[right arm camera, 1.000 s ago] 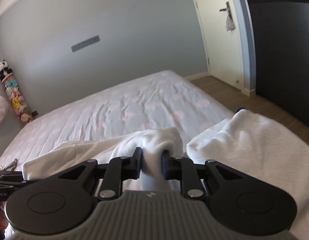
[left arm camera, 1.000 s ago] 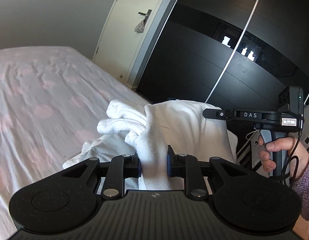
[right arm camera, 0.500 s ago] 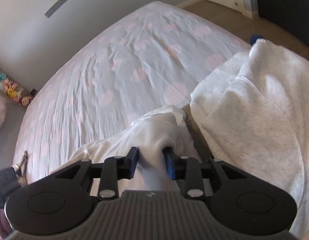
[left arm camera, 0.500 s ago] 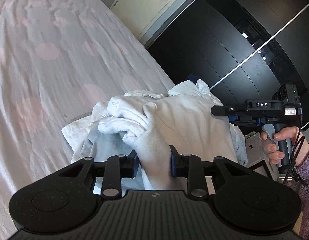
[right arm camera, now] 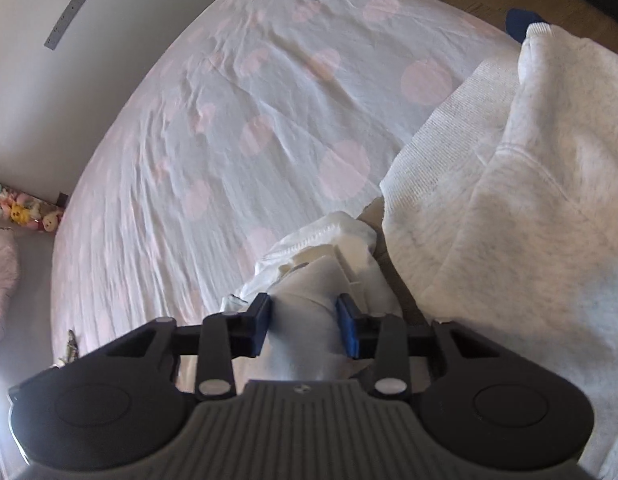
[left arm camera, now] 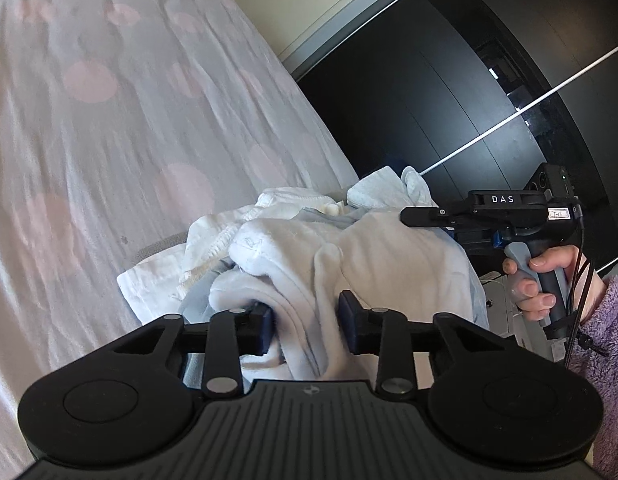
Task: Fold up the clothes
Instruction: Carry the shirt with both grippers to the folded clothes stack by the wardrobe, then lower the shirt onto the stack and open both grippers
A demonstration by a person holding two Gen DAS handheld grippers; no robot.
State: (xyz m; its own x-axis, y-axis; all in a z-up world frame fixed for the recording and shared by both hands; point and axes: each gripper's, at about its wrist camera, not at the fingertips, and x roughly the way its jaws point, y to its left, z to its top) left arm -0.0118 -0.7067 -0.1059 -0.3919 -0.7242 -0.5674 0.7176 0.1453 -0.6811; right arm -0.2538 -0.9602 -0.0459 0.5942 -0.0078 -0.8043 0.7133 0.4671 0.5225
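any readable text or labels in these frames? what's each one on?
"DAS": white letters on the black top of the right gripper, seen from the left wrist.
Small white sticker beside it: too small to read.
Right wrist view: nothing readable.

The bed [right arm camera: 237, 112] lies bare from nine to twelve o'clock of the clothes pile [left arm camera: 349, 248]; the grey sweatshirt [right arm camera: 529, 200] blocks at two o'clock.

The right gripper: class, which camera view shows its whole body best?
The left wrist view: the right gripper appears side-on, handle in a hand. The right wrist view shows only its fingers pressing white cloth, having just been closing.
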